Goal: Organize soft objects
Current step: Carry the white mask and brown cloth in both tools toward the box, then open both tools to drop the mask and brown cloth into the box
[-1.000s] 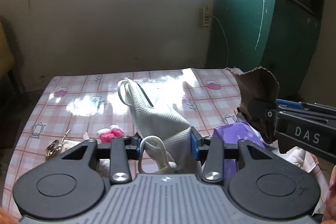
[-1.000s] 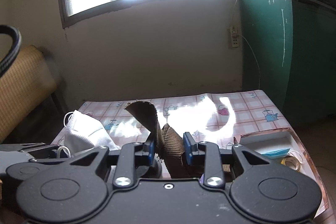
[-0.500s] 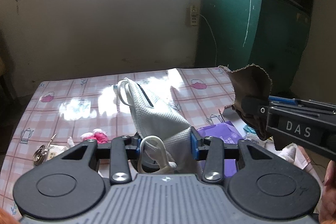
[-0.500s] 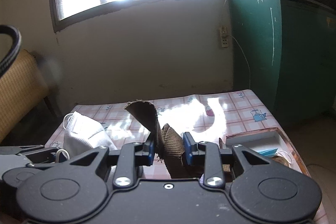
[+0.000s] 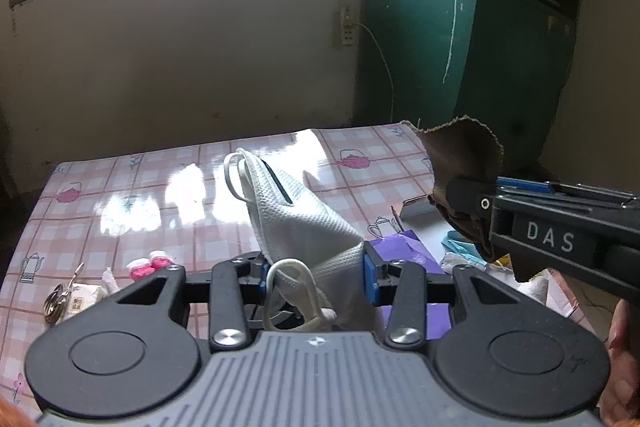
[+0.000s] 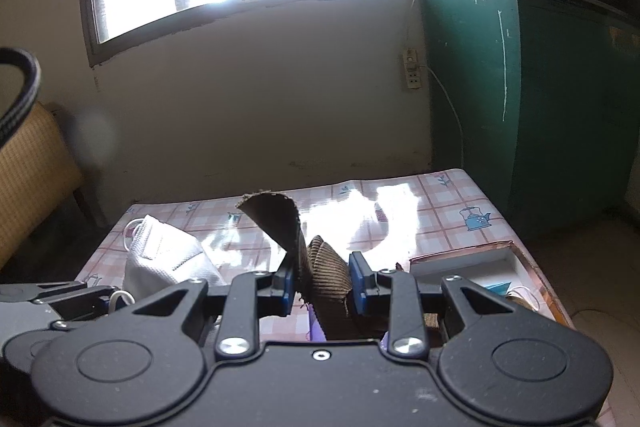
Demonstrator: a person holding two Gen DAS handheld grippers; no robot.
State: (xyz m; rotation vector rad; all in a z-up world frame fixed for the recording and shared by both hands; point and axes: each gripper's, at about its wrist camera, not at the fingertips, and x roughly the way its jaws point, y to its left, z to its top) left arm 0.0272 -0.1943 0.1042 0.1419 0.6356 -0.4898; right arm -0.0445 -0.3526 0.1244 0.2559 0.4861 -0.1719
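Left gripper [image 5: 316, 277] pinches the limp, light face mask [image 5: 296, 215] mid-fold; right gripper [image 6: 322, 285] pinches the floppy brown cloth [image 6: 324, 267], both over the desk [image 5: 160, 187].

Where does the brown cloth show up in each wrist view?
Left wrist view: brown cloth at right of centre, sticking up from the right gripper that comes in from the right edge.
Right wrist view: low centre, pinched between the blue pads.
Shared landmark: the white mask held by the left gripper.
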